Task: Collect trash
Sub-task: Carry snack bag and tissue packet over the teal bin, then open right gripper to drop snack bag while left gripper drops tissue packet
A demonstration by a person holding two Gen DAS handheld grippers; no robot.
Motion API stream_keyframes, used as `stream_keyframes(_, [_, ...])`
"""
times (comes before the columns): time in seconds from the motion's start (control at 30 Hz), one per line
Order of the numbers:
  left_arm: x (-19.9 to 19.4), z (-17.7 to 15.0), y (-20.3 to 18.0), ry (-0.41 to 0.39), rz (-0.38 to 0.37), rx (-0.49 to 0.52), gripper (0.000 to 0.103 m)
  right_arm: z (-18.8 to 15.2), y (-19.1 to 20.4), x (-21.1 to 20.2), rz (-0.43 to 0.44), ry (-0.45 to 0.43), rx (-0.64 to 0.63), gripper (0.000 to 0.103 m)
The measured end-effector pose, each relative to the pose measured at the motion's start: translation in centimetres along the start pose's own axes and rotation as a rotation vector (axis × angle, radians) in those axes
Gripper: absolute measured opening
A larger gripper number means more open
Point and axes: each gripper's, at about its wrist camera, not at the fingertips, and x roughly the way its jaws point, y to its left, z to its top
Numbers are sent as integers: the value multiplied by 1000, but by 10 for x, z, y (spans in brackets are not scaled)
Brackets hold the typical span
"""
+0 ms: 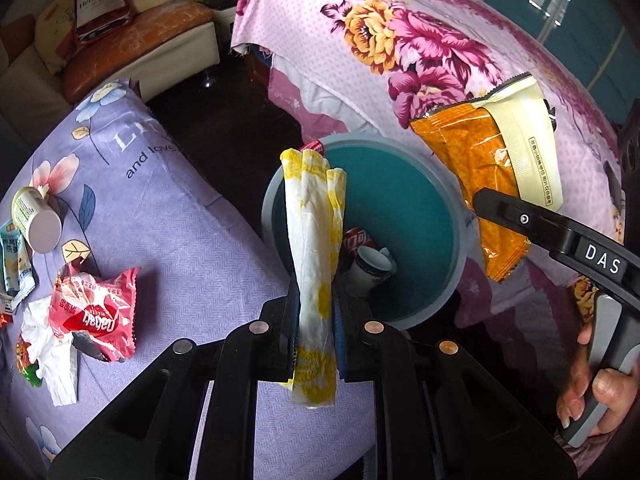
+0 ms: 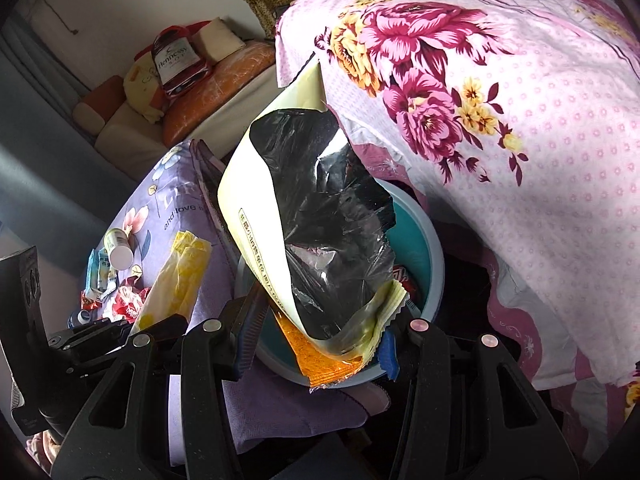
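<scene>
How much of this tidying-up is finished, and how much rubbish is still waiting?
Partly done: a red can and a paper cup already lie in the teal bin. In hand: the left gripper clamps a yellow-and-white wrapper over the bin, and the right gripper holds an orange and cream snack bag by it. Left: a red wrapper, crumpled tissue, a small bottle and sachets on the purple cloth.

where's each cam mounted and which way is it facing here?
Left wrist: on the left hand-held gripper, looking steeply down its fingers at the bin; pads shut on a yellow-white tissue. The right hand and its tool show at right.
Right wrist: on the right hand-held gripper, angled down at the bin, clamping an orange and cream wrapper; the left tool shows lower left.
Shared: bin, tissue, wrapper, purple cloth, pink floral cloth.
</scene>
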Motion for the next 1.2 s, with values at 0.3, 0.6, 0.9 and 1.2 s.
stream_keyframes(0.3, [8, 15, -13, -2, -38, 11, 20, 3, -9, -1, -30, -4, 14, 46])
stream_keyframes(0.6, [4, 7, 3, -23, 17, -29, 89, 3, -2, 7, -41, 15, 4, 46])
stream_keyframes(0.9, [3, -7, 34, -8, 32, -99, 92, 3, 11, 19, -59, 48, -24, 48])
stream_keyframes(1.2, [3, -17, 51, 1, 25, -131, 92, 1, 30, 33, -82, 83, -63, 61])
